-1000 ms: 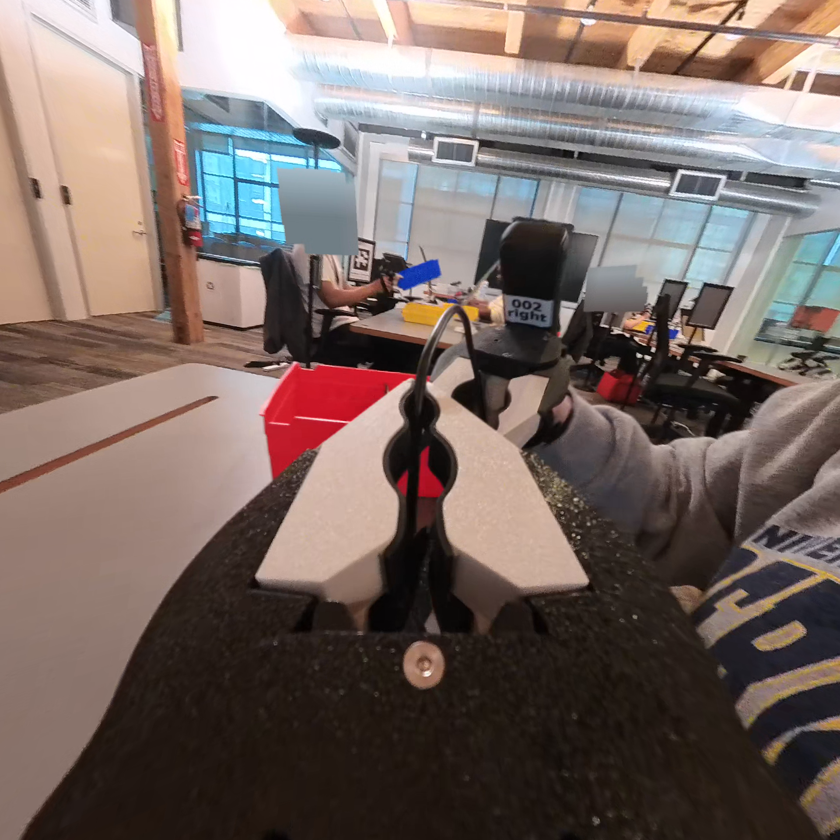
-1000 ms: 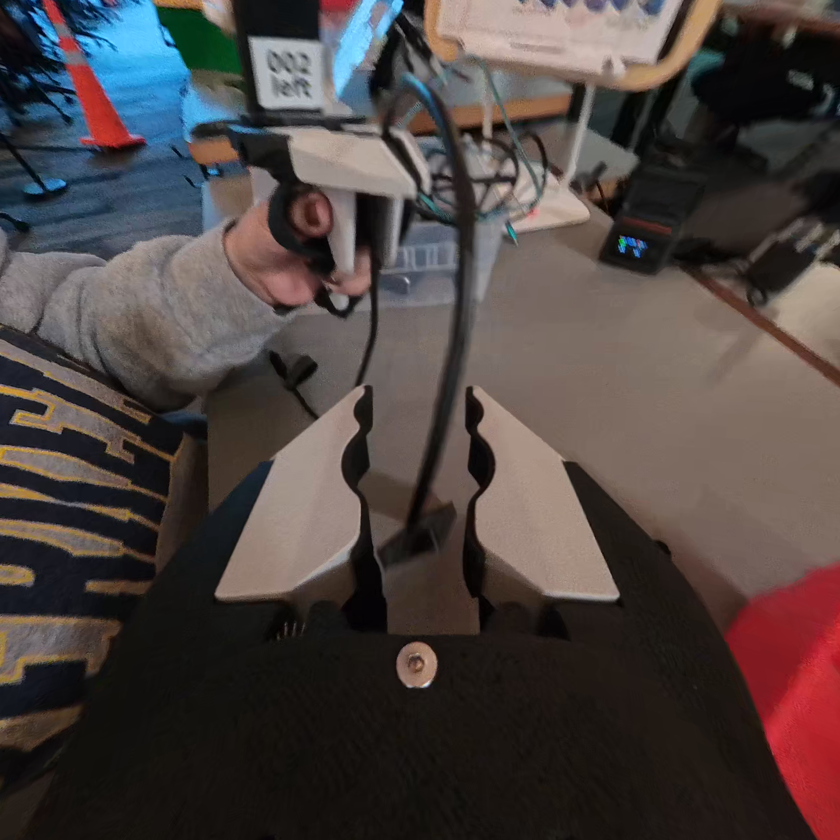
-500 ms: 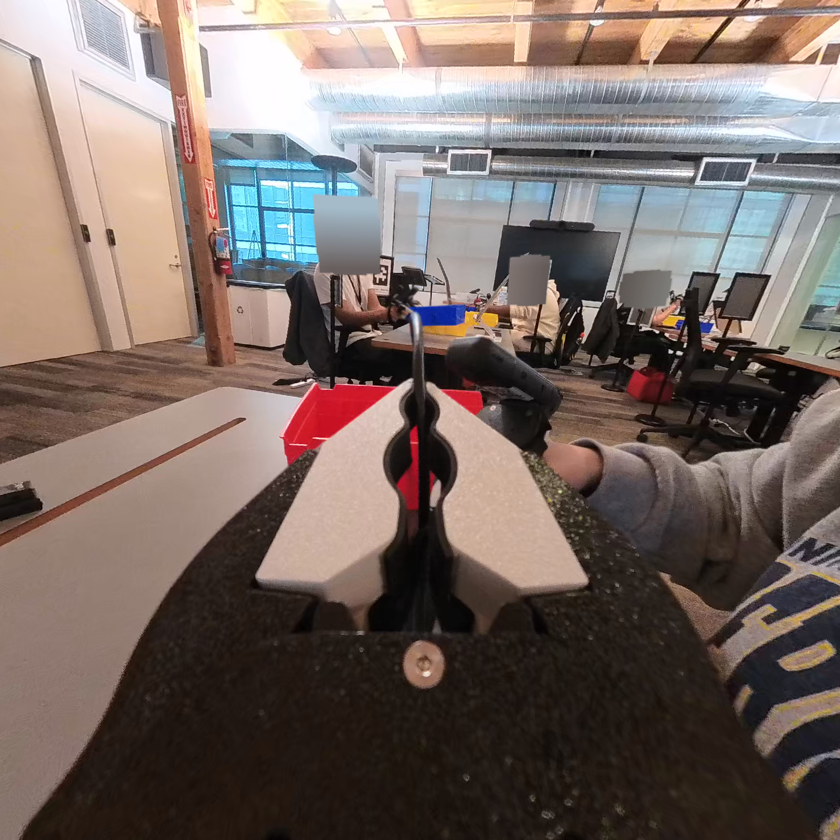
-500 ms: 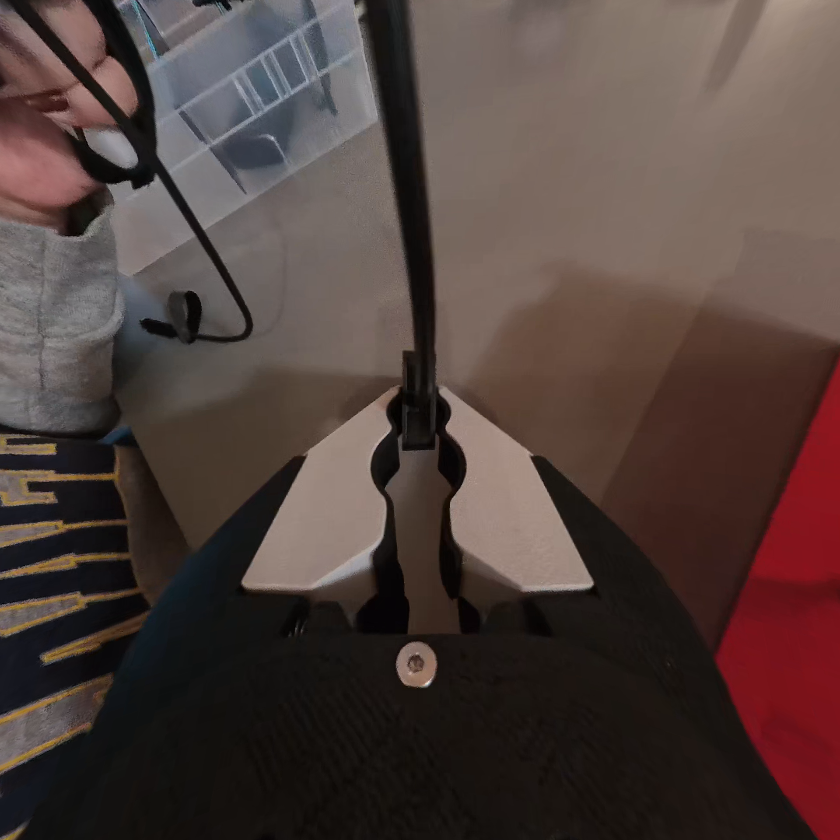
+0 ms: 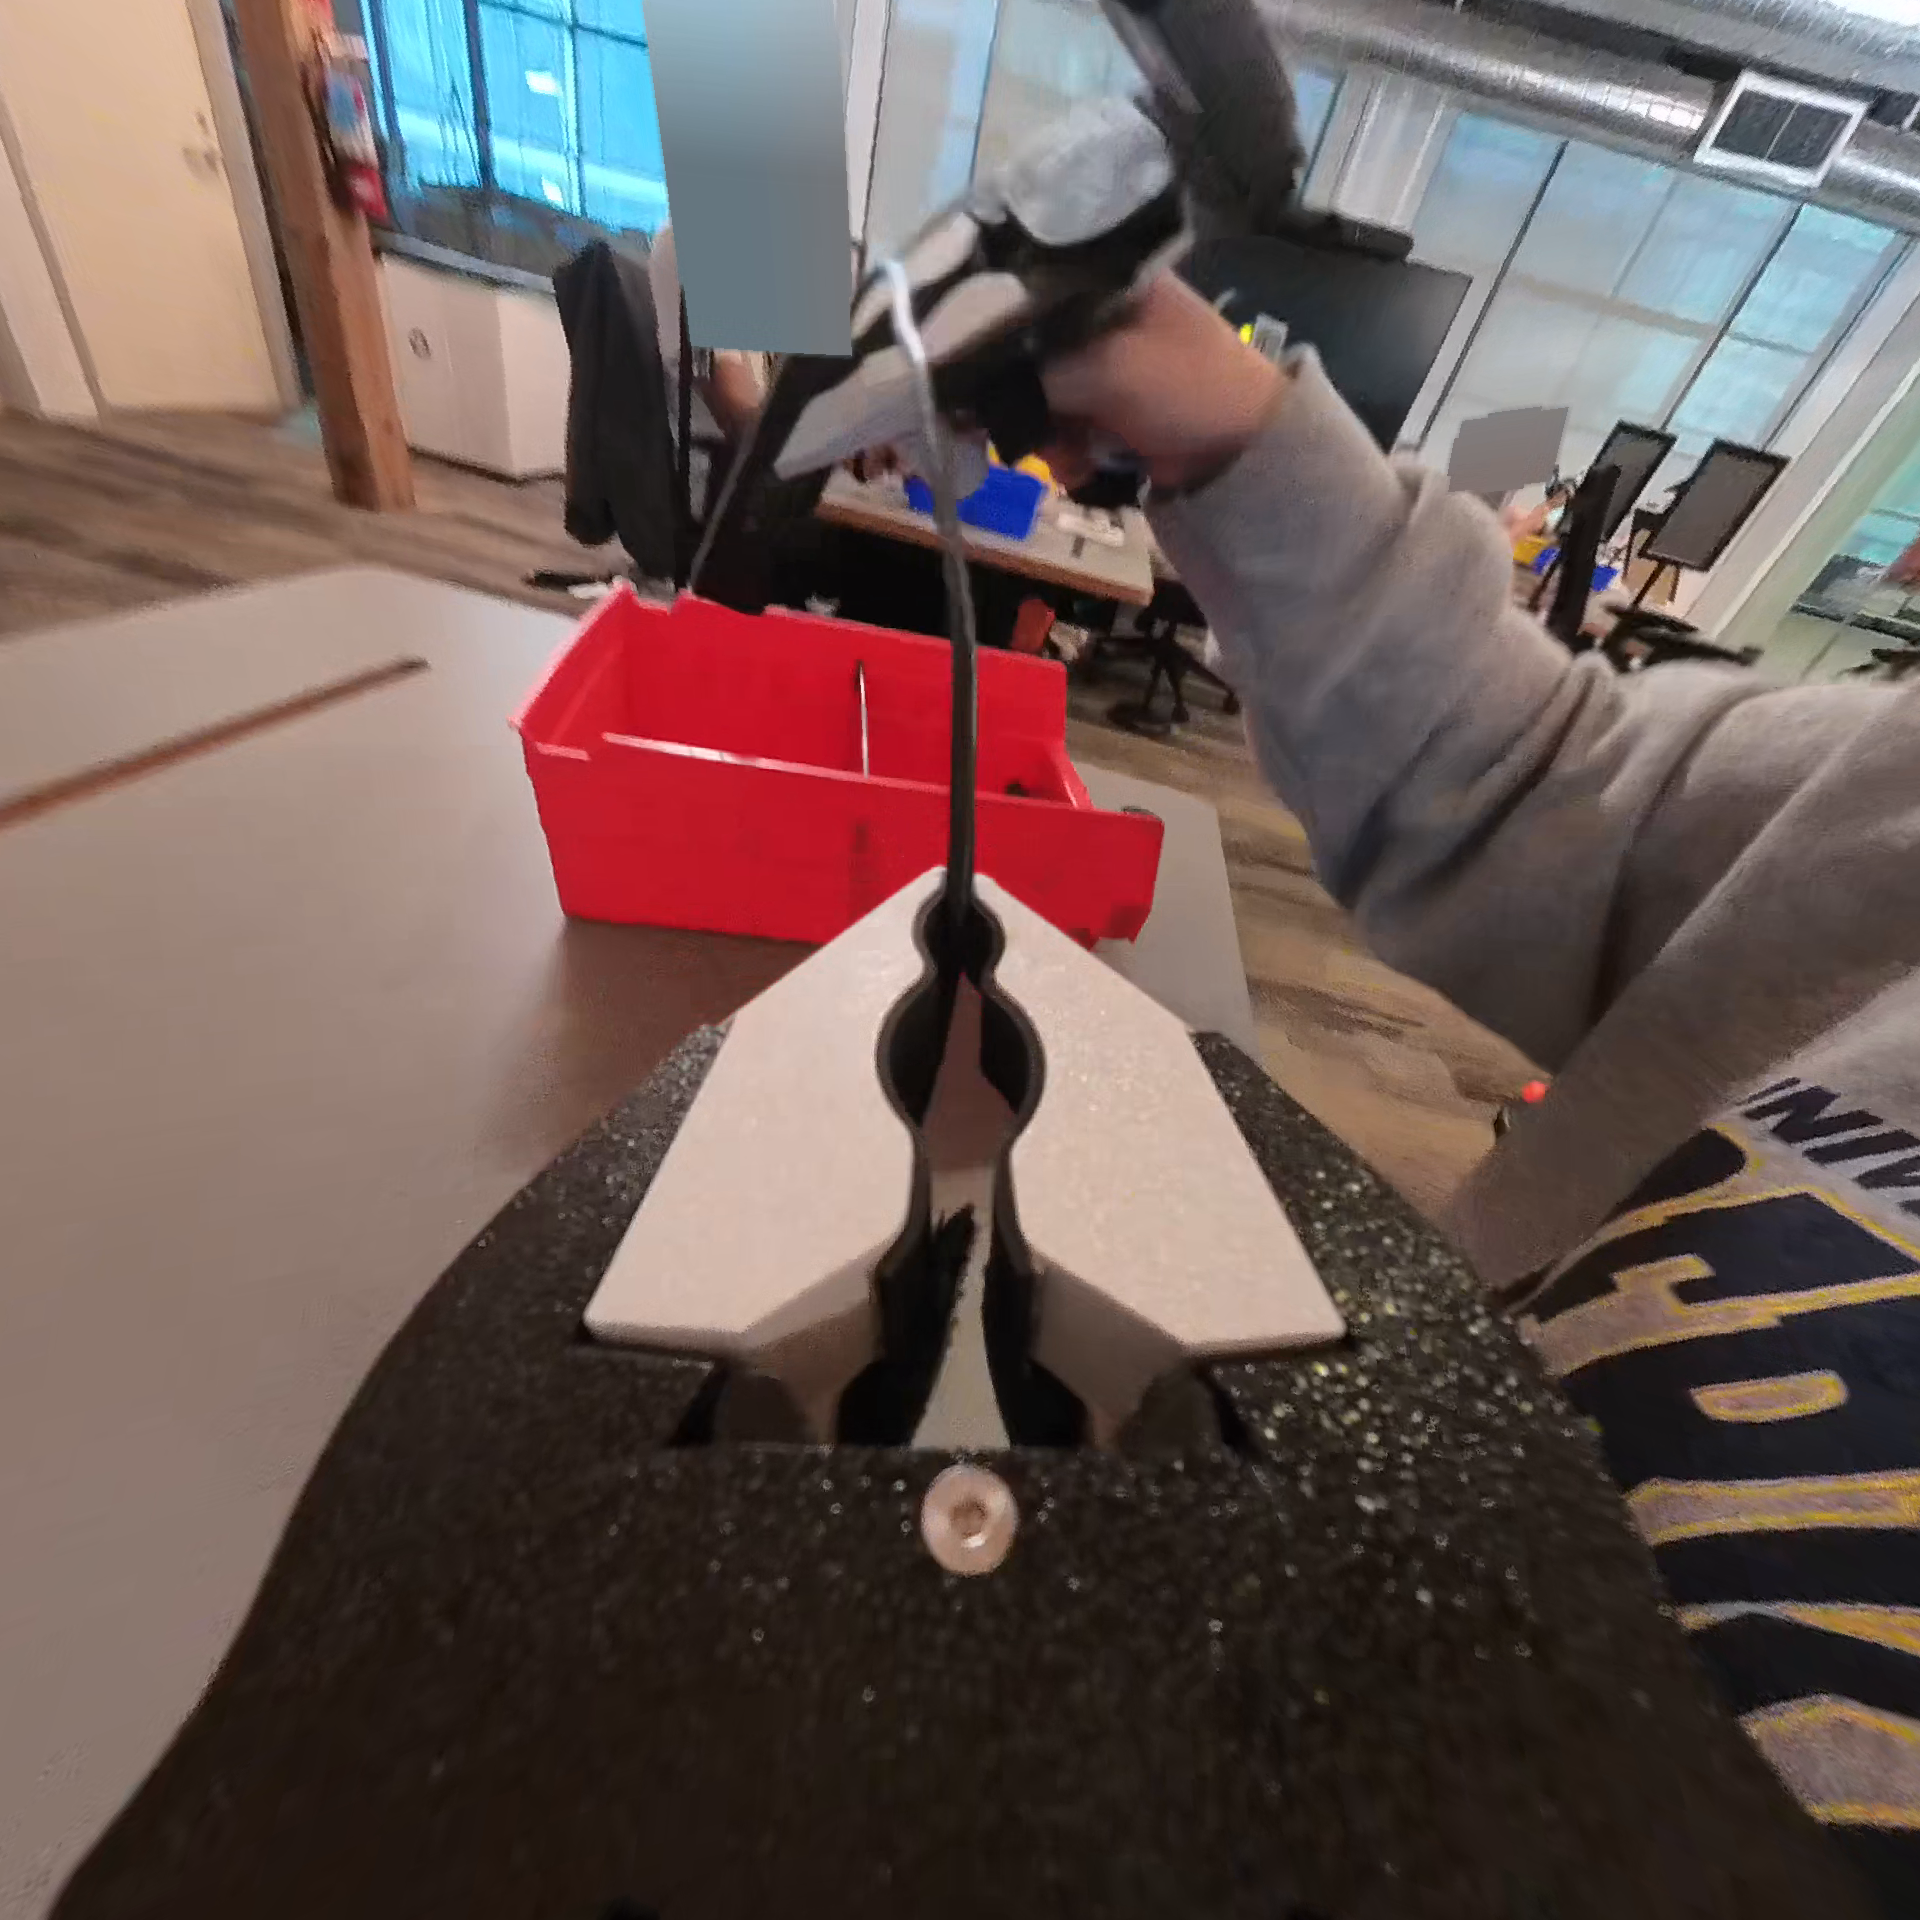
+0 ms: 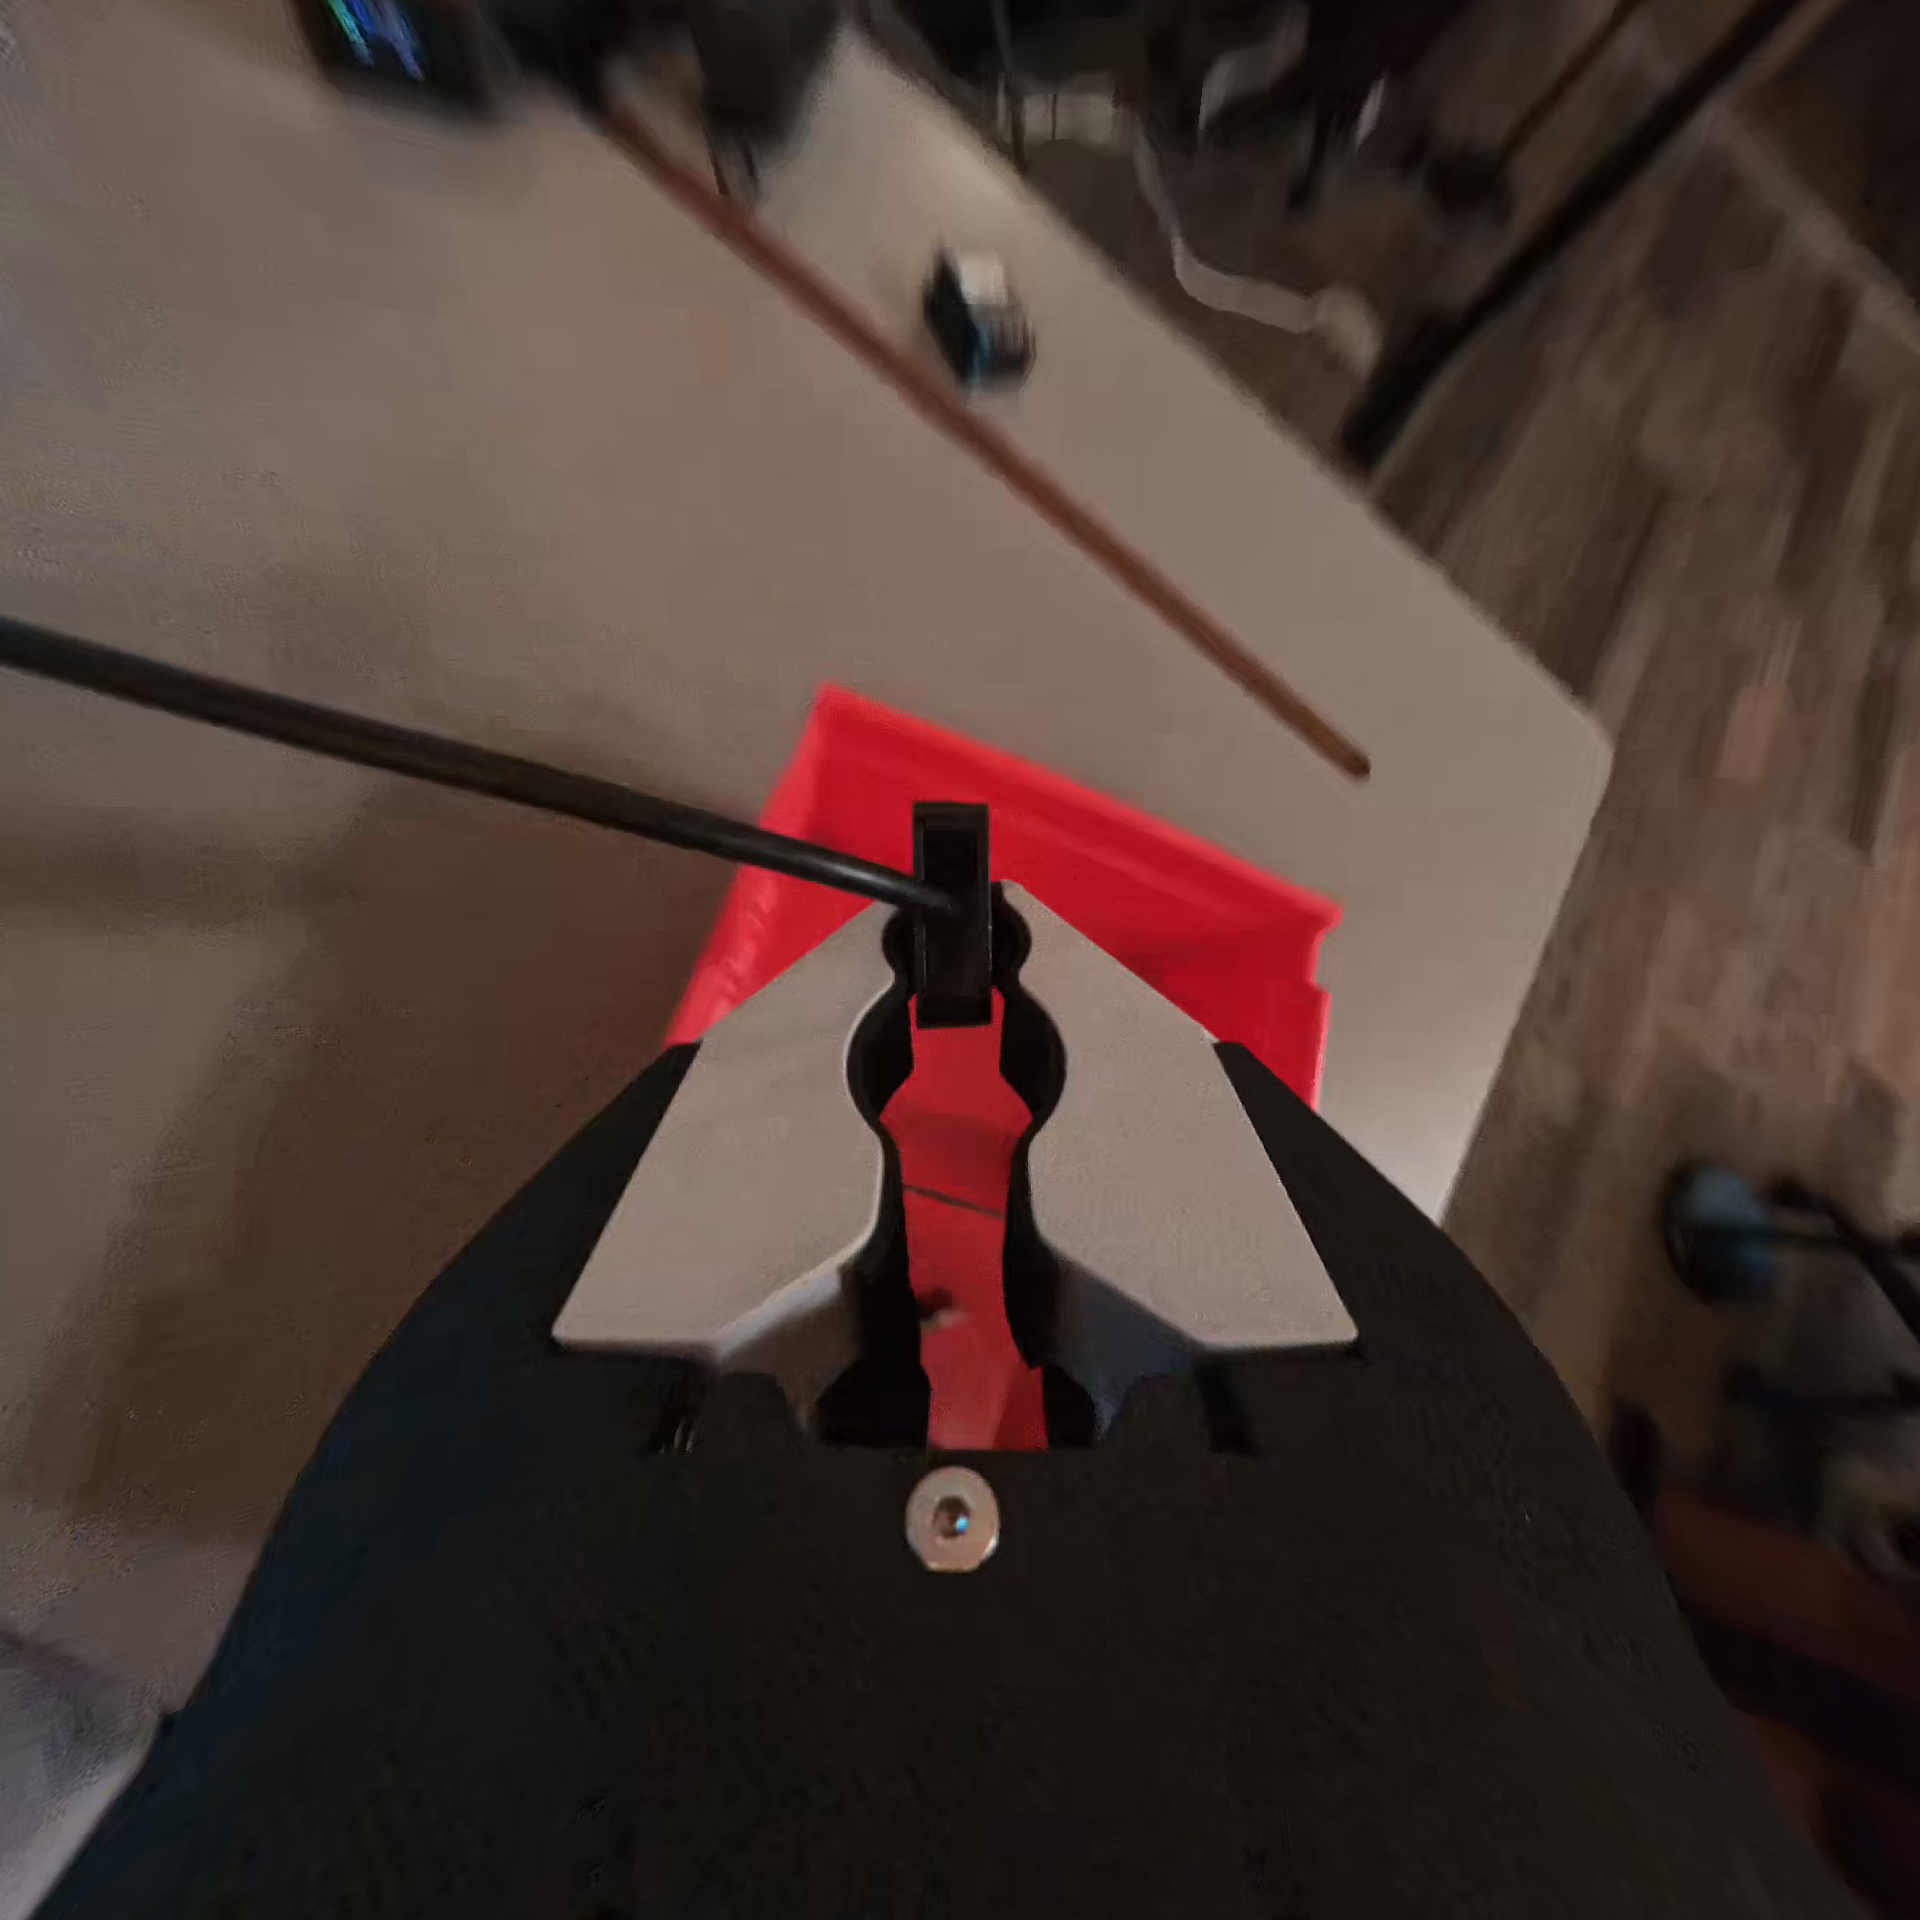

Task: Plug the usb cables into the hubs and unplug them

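My left gripper [image 5: 961, 920] is shut on a thin black USB cable [image 5: 961, 727] that runs up from its tips to my right gripper [image 5: 904, 343], held high above the red bin [image 5: 727, 842]. In the right wrist view my right gripper [image 6: 951, 920] is shut on the cable's black plug [image 6: 948, 904], which sticks out past the tips. The cable [image 6: 416, 748] leads off to the left. The red bin [image 6: 1091, 862] lies below the right gripper. No hub shows in either view.
The grey table [image 5: 260, 935] has a brown seam [image 6: 987, 436] running across it. A small dark device [image 6: 982, 317] lies near the far edge. A person's grey sleeve [image 5: 1455, 727] reaches in from the right. Office desks and chairs stand behind. The tips of one gripper are about 25 cm away from the tips of the other.
My right gripper has lifted with the plug and swung over the red bin, drawing the cable taut. My left gripper has tilted down toward the table, still holding the cable.
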Demonstrator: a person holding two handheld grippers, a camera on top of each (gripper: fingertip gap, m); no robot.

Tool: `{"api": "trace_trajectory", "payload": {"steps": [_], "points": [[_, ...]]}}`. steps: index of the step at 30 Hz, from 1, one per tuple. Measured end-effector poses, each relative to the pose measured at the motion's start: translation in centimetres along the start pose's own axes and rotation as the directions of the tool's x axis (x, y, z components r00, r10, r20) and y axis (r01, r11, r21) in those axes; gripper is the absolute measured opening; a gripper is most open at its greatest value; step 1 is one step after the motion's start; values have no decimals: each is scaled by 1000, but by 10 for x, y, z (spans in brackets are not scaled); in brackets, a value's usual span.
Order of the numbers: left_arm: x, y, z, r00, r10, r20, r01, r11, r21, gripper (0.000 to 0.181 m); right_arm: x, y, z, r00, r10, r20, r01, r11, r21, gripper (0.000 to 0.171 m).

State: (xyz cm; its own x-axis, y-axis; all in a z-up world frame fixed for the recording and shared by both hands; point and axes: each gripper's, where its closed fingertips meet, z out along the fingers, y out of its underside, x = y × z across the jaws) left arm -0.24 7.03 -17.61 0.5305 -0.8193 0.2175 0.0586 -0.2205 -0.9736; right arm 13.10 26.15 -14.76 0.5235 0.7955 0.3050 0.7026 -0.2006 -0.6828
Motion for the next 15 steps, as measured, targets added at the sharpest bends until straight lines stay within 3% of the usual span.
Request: {"api": "trace_trajectory", "payload": {"steps": [3,7,10,13,15], "points": [[-8,17,19,1000,-26,5,27,998,-64,0,10,49,40,999,-53,-2,51,961,-271,8],[-24,30,39,993,-119,14,120,986,-113,0,4,88,71,998,-28,55,48,915,-401,11],[-34,31,47,984,-175,17,176,980,-92,0,-1,83,62,997,42,62,-17,937,-348,62],[-41,15,47,969,-245,-18,245,969,12,0,-14,51,24,1000,27,12,-25,985,-170,60],[-47,6,46,955,-293,-49,296,953,66,0,-77,23,-4,975,30,221,-33,999,12,44]]}}
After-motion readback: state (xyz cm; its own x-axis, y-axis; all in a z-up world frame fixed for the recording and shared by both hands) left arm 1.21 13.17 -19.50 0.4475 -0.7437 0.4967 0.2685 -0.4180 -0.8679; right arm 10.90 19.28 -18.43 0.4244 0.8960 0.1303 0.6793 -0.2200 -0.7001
